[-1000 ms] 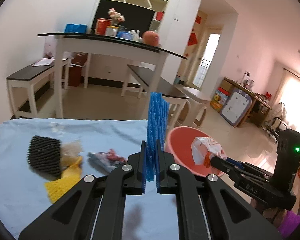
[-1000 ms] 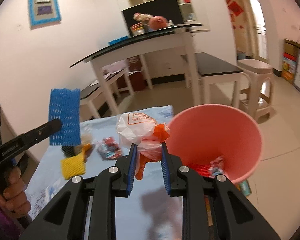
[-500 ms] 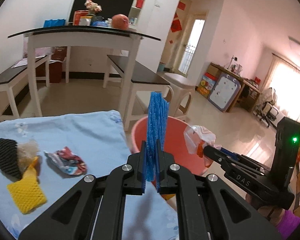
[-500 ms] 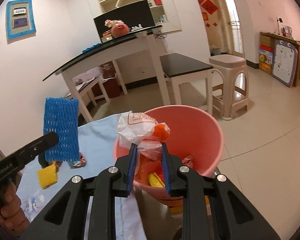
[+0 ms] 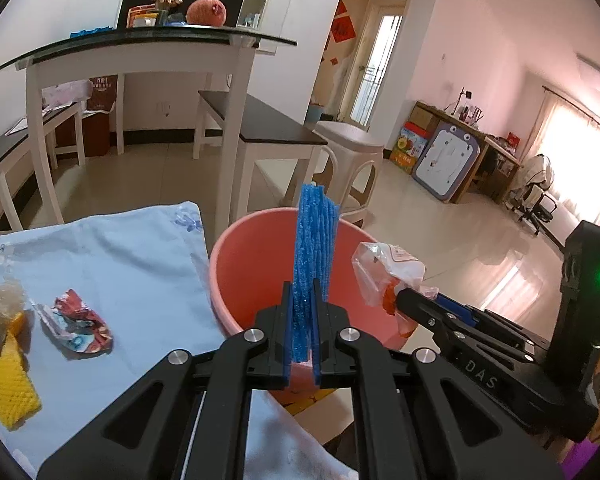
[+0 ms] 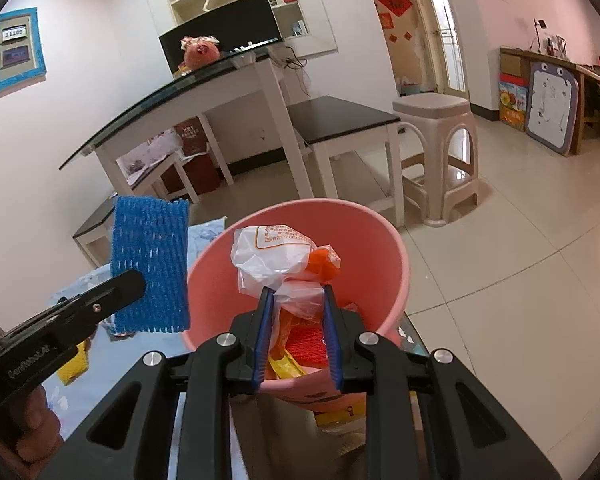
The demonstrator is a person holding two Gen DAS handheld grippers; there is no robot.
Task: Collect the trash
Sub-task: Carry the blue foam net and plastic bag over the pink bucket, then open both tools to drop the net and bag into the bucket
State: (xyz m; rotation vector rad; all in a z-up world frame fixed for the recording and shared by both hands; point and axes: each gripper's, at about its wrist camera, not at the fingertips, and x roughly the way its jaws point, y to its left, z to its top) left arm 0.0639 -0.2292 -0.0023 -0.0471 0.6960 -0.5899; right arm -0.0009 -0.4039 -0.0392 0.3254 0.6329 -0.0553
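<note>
My left gripper (image 5: 302, 322) is shut on a blue foam net (image 5: 314, 248) and holds it upright at the near rim of the pink bucket (image 5: 244, 276); the net also shows in the right wrist view (image 6: 150, 264). My right gripper (image 6: 298, 320) is shut on a crumpled white and orange plastic bag (image 6: 278, 260) above the bucket's mouth (image 6: 380, 264). The bag and that gripper show in the left wrist view (image 5: 384, 272). Red and yellow trash lies inside the bucket (image 6: 306, 346).
A crumpled red wrapper (image 5: 78, 326), a yellow foam net (image 5: 6, 384) and a clear wrapper (image 5: 2, 304) lie on the light blue cloth (image 5: 132, 256). Beyond stand a white glass-topped table (image 5: 140, 48), dark benches (image 5: 260, 124) and a beige stool (image 6: 436, 152).
Both grippers have moved right, off the cloth and toward the bucket. The bag now hangs over the bucket's mouth and the blue net is at its rim.
</note>
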